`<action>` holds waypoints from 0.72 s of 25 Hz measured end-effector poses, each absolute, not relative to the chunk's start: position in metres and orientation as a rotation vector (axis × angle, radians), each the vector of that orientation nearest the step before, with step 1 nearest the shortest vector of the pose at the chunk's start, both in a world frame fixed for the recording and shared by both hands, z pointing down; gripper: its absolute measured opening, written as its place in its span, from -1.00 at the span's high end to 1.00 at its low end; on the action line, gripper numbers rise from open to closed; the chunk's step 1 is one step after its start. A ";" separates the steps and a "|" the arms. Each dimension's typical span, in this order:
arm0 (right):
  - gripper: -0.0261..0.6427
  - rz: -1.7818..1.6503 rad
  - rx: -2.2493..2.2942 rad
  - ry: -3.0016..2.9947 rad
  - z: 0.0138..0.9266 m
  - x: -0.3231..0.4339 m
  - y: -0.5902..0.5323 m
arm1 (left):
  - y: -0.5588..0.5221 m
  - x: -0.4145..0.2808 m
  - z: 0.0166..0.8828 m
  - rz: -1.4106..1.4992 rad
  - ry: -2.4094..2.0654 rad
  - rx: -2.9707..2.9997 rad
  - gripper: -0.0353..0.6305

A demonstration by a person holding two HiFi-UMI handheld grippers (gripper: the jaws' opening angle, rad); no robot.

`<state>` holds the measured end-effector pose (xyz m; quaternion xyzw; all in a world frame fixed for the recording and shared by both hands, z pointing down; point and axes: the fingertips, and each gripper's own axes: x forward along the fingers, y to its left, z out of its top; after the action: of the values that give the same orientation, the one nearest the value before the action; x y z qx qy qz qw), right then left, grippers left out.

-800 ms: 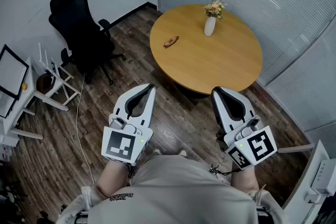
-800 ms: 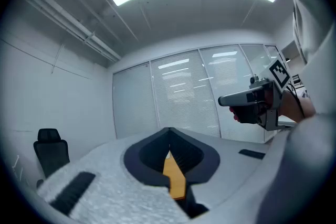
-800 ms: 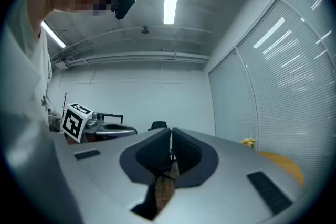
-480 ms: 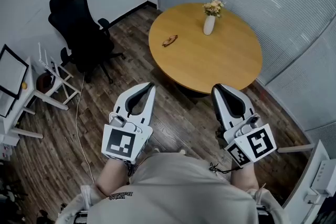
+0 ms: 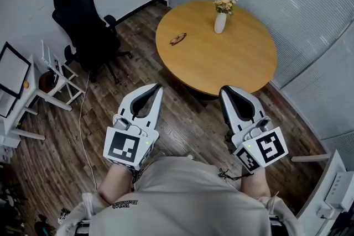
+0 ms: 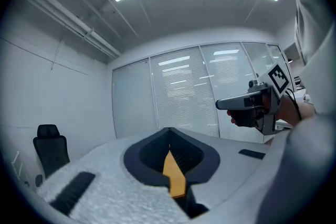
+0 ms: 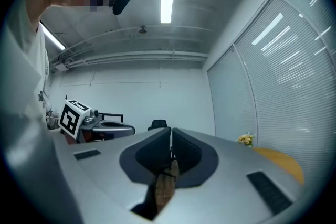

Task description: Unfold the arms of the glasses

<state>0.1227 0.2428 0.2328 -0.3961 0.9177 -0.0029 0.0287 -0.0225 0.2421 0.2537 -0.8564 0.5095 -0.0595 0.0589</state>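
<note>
Nothing has been touched yet; this looks like the approach, before any unfolding begins. The person stands back from the round tabletop, holding the left claw and the right claw level over the wooden floor, each with its jaws closed together and nothing between them. The glasses lie near the tabletop's far left edge, well apart from both claws and away from the vase of flowers; whether their arms are folded is too small to tell. Next, I'd say, both claws must go forward and open, one to steady the frame, one to catch an arm.
</note>
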 end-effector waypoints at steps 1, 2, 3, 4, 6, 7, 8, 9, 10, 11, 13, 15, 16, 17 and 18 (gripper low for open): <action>0.82 -0.011 -1.220 2.834 0.235 0.125 0.243 | 0.243 -0.021 0.255 -0.185 1.540 -2.586 0.83; 0.82 -0.012 -1.219 2.834 0.237 0.127 0.244 | 0.243 -0.019 0.257 -0.190 1.536 -2.580 0.83; 0.82 -0.012 -1.218 2.833 0.238 0.130 0.244 | 0.244 -0.017 0.258 -0.193 1.536 -2.577 0.83; 0.82 -0.012 -1.217 2.832 0.239 0.133 0.244 | 0.245 -0.013 0.260 -0.195 1.541 -2.581 0.83; 0.82 -0.014 -1.213 2.833 0.241 0.138 0.246 | 0.247 -0.008 0.260 -0.196 1.553 -2.583 0.83; 0.82 -0.014 -1.210 2.835 0.241 0.141 0.247 | 0.248 -0.006 0.260 -0.201 1.550 -2.573 0.82; 0.82 -0.015 -1.206 2.839 0.242 0.143 0.248 | 0.250 -0.005 0.260 -0.206 1.547 -2.562 0.82; 0.82 -0.015 -1.203 2.843 0.242 0.145 0.250 | 0.251 -0.003 0.260 -0.210 1.548 -2.555 0.83; 0.82 -0.016 -1.199 2.846 0.243 0.147 0.251 | 0.252 -0.001 0.260 -0.213 1.552 -2.550 0.83; 0.82 -0.018 -1.195 2.849 0.243 0.150 0.252 | 0.254 0.001 0.261 -0.217 1.557 -2.547 0.82; 0.82 -0.021 -1.189 2.849 0.245 0.154 0.253 | 0.257 0.004 0.263 -0.225 1.564 -2.551 0.82; 0.82 -0.030 -1.187 2.845 0.247 0.158 0.253 | 0.258 0.008 0.267 -0.230 1.562 -2.571 0.82; 0.82 -0.035 -1.186 2.844 0.248 0.159 0.253 | 0.258 0.010 0.267 -0.236 1.562 -2.574 0.83; 0.82 -0.041 -1.186 2.846 0.250 0.160 0.254 | 0.260 0.012 0.267 -0.247 1.563 -2.567 0.83; 0.82 -0.047 -1.186 2.848 0.252 0.160 0.254 | 0.261 0.014 0.265 -0.261 1.563 -2.553 0.83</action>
<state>0.1602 0.2538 0.2524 -0.3843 0.9227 -0.0152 0.0279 0.0143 0.2613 0.2646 -0.8475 0.5191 -0.0866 0.0684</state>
